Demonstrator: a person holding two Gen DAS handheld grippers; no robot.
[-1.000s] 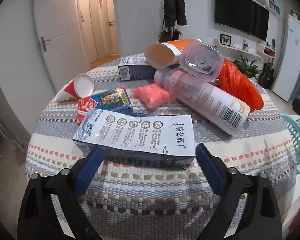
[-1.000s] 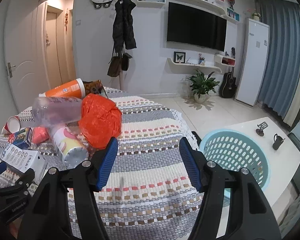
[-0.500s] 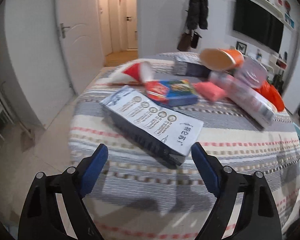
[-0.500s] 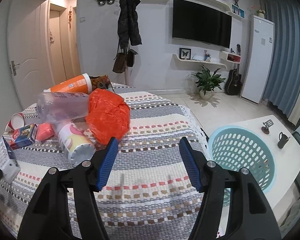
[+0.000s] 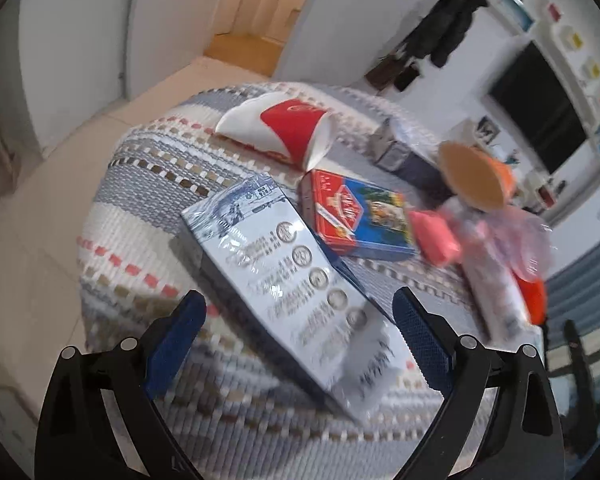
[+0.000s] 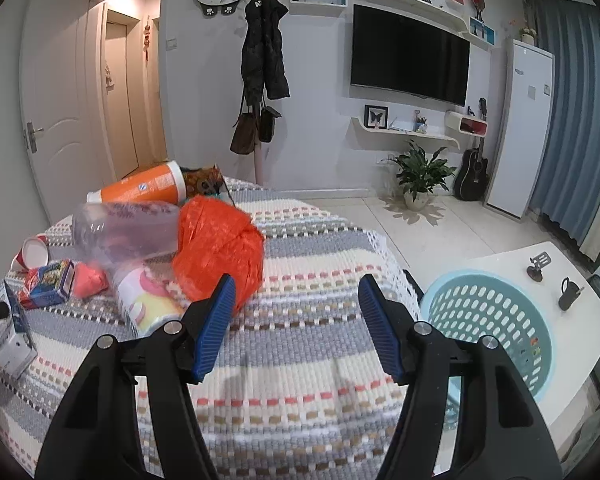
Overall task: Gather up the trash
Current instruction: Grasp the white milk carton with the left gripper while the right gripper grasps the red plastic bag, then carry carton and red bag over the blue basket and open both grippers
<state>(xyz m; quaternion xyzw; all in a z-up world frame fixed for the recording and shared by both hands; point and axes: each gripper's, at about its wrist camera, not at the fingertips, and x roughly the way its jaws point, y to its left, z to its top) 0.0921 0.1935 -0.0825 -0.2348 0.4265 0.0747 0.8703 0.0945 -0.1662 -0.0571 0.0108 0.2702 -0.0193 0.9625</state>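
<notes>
Turquoise perforated plastic basket [image 6: 496, 332] appears nearly empty, all trash is left on the striped woven tablecloth [image 6: 300, 360], the long white-and-blue carton [image 5: 296, 288] is straddled ungripped by the opening left gripper [image 5: 296, 344], and the right gripper [image 6: 296, 324] is held unclenched and empty.

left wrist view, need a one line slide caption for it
Left tool, jaws opening, poised over a white milk carton lying among trash on the striped tablecloth.

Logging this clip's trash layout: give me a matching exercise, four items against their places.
Items:
1. milk carton
2. red paper cup
3. orange plastic bag
4. blue basket

Places:
A. beside the table, off the cloth
B. between the left gripper's fingers
C. against the clear bottle
D. far cloth edge, on its side

Pairs: 1-B, 2-D, 3-C, 4-A
</notes>
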